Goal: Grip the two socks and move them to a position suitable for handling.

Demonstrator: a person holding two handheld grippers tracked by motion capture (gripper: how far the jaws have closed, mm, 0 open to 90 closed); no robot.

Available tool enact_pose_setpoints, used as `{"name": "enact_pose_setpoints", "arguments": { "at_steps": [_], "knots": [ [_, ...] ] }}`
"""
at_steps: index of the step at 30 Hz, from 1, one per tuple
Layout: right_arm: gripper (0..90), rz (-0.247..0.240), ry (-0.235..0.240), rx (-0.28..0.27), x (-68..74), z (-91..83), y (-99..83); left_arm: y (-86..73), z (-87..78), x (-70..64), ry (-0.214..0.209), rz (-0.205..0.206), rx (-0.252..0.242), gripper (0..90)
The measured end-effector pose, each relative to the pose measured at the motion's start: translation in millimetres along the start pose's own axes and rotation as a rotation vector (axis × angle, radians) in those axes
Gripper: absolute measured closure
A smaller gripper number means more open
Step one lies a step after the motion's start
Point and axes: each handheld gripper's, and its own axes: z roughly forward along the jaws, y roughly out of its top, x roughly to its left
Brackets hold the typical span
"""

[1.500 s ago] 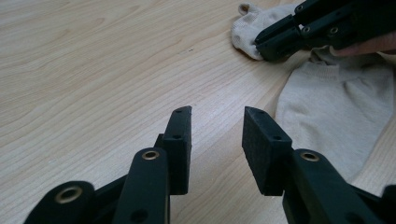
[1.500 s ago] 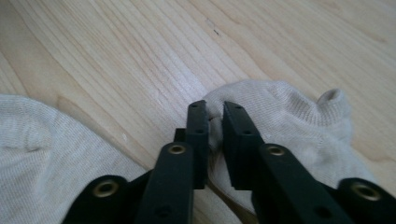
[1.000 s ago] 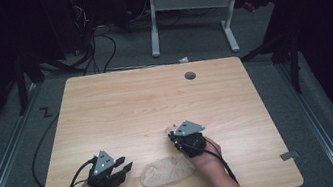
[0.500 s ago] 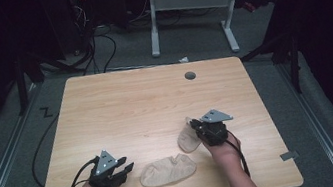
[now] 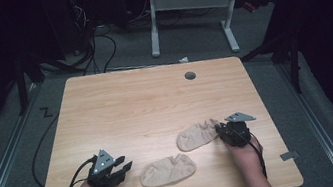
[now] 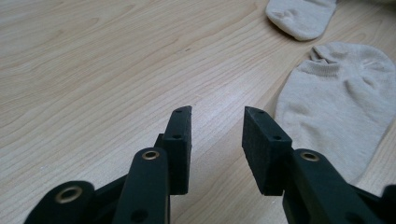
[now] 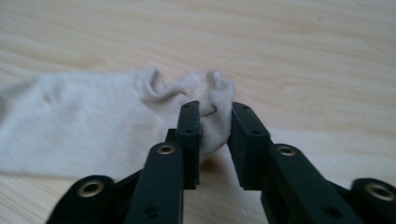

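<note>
Right gripper (image 5: 222, 131) clenched on the edge of the far sock (image 5: 197, 135), near the worktop's (image 5: 145, 102) right edge. Left gripper (image 5: 121, 164) released, jaws apart, near the front-left corner. Near sock (image 5: 167, 170) lies flat just beside it, by the front edge.

left gripper (image 5: 121, 165) low near table edge, fingers (image 6: 180, 135) parted, right gripper (image 5: 221, 130) fingers (image 7: 191, 135) pinched closed

wooden table (image 5: 145, 102), grey grommet (image 5: 190, 75)
</note>
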Motion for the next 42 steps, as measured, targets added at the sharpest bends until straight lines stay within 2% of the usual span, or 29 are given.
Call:
{"name": "enact_pose_setpoints", "arguments": {
  "at_steps": [2,4,7,9,11,14,17,20,27,36,40,42],
  "knots": [
    [68.5,-0.004,-0.023,-0.001,-3.3,-3.0,-2.8,0.0,-0.1,0.3,0.001,-0.003,-0.003,63.1],
    [67.4,-0.004,-0.036,-0.037,-5.1,-10.4,-1.3,0.3,-0.5,0.5,0.000,-0.002,-0.003,63.1],
    [71.1,-0.027,-0.042,-0.071,-2.1,-15.7,3.1,0.5,-0.1,-0.2,0.002,0.003,-0.003,63.1],
    [81.3,-0.052,-0.046,-0.044,0.3,-11.2,3.4,0.7,-0.2,-0.5,0.003,0.004,-0.005,63.2],
    [90.0,-0.058,-0.037,-0.004,0.4,-3.8,3.2,1.0,-0.2,-0.8,0.008,0.001,-0.002,64.3],
    [90.0,-0.058,-0.036,0.043,-0.9,7.2,1.9,1.9,-0.4,-0.2,0.010,-0.008,-0.003,67.0],
    [90.0,-0.082,-0.018,0.068,3.7,12.8,0.1,2.0,-0.3,-0.3,0.016,0.001,-0.001,67.9],
    [90.0,-0.117,0.010,0.072,15.5,12.7,0.4,2.1,0.3,-0.5,0.014,0.002,0.001,67.9],
    [89.9,-0.220,0.079,0.075,55.4,16.3,3.6,2.2,2.6,-1.5,0.013,0.004,0.004,67.5],
    [89.5,-0.314,0.154,0.066,100.7,25.9,10.6,2.1,10.4,-0.2,0.018,0.000,0.011,66.5],
    [88.5,-0.349,0.152,0.059,110.7,28.0,11.5,2.8,17.5,1.6,0.028,-0.018,0.007,64.6],
    [84.5,-0.338,0.166,0.054,109.3,26.4,12.8,3.9,23.0,3.0,0.029,-0.034,0.004,63.2]
  ]
}}
